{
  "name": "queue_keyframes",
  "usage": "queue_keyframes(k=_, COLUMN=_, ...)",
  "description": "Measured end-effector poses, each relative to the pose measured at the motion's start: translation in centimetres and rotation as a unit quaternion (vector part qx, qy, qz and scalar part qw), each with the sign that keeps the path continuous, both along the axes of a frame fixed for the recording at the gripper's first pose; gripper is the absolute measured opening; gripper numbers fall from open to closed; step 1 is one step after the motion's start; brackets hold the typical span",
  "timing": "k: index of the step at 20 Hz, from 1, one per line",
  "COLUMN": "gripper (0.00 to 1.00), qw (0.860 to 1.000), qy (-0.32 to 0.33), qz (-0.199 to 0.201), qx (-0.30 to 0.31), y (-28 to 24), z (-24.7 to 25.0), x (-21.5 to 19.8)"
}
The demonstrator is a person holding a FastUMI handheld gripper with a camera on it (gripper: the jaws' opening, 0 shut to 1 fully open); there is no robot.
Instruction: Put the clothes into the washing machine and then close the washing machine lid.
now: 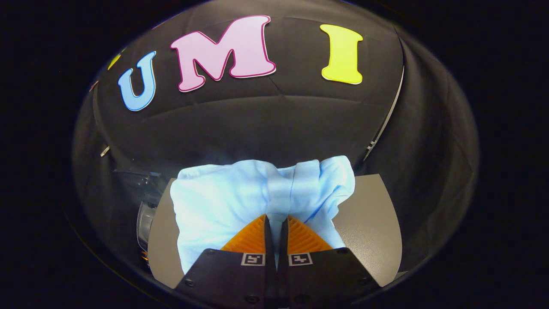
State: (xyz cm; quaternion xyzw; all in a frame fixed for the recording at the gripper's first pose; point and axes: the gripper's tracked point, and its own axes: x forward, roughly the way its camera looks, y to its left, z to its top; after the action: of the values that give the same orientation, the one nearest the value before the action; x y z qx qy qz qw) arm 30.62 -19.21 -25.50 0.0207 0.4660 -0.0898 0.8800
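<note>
A light blue garment (223, 206) hangs bunched in front of the camera, pinched between my two orange ribbed fingers (251, 238). My gripper (275, 221) is shut on a fold of the cloth, with only a thin strip of fabric showing in the narrow gap. Below and behind the garment lies a grey flat surface (369, 223), which looks like the top of the washing machine. To the left of it, a clear rounded part (146, 219) of the machine shows, partly hidden by the cloth.
The black cloth wall of the booth (274, 124) stands close behind. A thin white strip (386, 120) runs down the wall on the right, above the grey surface.
</note>
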Motion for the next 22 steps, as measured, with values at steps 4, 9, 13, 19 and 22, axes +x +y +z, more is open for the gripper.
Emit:
queue_keyframes(k=4, gripper=0.05, qw=0.999, qy=-0.028, qz=-0.003, qx=0.037, y=2.1, z=2.7, x=-0.4)
queue_keyframes(k=9, gripper=0.05, qw=0.995, qy=-0.088, qz=0.024, qx=0.031, y=6.7, z=8.9, x=-0.7)
queue_keyframes(k=13, gripper=0.05, qw=0.989, qy=-0.134, qz=0.055, qx=0.034, y=13.0, z=13.0, x=-0.6)
queue_keyframes(k=19, gripper=0.05, qw=0.977, qy=-0.154, qz=0.129, qx=0.071, y=25.7, z=14.0, x=-0.8)
queue_keyframes(k=22, gripper=0.05, qw=0.972, qy=-0.153, qz=0.153, qx=0.085, y=31.3, z=12.4, x=-0.3)
